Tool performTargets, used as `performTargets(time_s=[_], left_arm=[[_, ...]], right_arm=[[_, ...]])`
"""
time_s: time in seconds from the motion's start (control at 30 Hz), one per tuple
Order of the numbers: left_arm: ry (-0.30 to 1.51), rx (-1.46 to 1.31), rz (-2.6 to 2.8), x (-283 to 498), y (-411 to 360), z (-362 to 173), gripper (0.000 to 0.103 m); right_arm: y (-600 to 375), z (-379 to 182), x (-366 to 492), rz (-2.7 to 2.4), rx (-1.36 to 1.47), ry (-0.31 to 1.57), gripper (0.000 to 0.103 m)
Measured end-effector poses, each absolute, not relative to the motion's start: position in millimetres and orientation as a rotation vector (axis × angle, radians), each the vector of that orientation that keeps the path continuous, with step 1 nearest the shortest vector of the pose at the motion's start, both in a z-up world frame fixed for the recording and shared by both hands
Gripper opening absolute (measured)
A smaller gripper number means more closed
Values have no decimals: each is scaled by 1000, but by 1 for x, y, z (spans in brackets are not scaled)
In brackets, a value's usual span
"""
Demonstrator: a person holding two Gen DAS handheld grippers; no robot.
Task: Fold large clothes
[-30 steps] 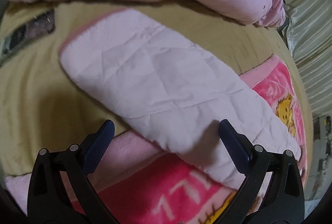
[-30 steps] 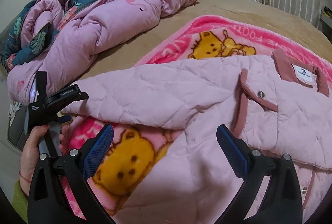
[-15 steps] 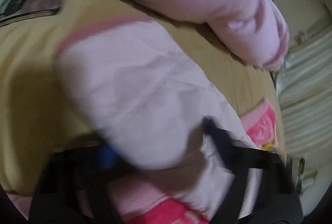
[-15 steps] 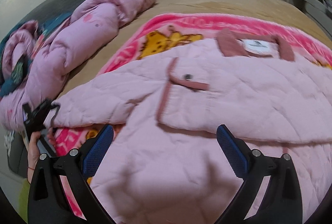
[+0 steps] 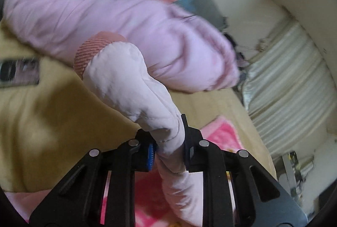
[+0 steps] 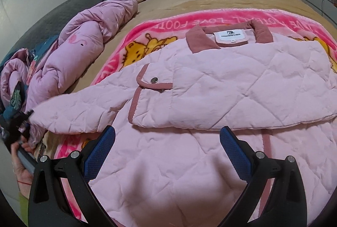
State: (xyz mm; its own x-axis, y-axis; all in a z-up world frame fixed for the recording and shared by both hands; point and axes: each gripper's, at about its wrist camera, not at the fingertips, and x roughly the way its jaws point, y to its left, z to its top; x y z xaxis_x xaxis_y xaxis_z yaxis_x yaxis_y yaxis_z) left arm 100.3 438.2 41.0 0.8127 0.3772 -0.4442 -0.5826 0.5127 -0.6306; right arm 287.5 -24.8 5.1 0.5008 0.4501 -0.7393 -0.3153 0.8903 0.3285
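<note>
In the left wrist view the left gripper (image 5: 168, 142) has just been closing, and its jaws now pinch the pale pink quilted sleeve (image 5: 130, 88) of the jacket a little way back from the ribbed, darker pink cuff (image 5: 92, 52). The sleeve end stands up above the jaws and flops over, clear of the tan bedsheet (image 5: 38, 121), with the bunched pink duvet (image 5: 105, 16) behind it and a corner of the pink cartoon blanket (image 5: 221, 134) below. That droop suggests a soft, padded, light fabric with little stiffness: it will probably bend wherever it is unsupported, and the quilting should give the pads a decent bite, so a hold near the cuff looks sound for carrying the sleeve across the body. In the right wrist view the right gripper (image 6: 167, 142) hovers with its jaws wide apart and nothing between them, just above the lower front of the jacket (image 6: 210, 100), which lies spread face up on the cartoon blanket (image 6: 168, 22), collar (image 6: 198, 40) and label toward the far side and a snap pocket flap (image 6: 154, 81) on the chest. The held sleeve stretches off to the left, where the left gripper and the person's hand (image 6: 21, 168) show at the edge. For the body folds, the hem or a side seam would likely be the best purchase, since the padded middle is apt to bunch and slide in layers.
</note>
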Motion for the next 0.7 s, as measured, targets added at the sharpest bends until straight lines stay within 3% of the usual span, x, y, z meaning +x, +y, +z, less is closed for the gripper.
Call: performTargets(time_s=[0.3,0.7], left_arm=[[215,-678,407,131,360,110,13],[200,-513,160,159,273,145,13]], right_arm=[[-49,9,285,452,183,916,99],[-94,-1,289,384,268,916,99]])
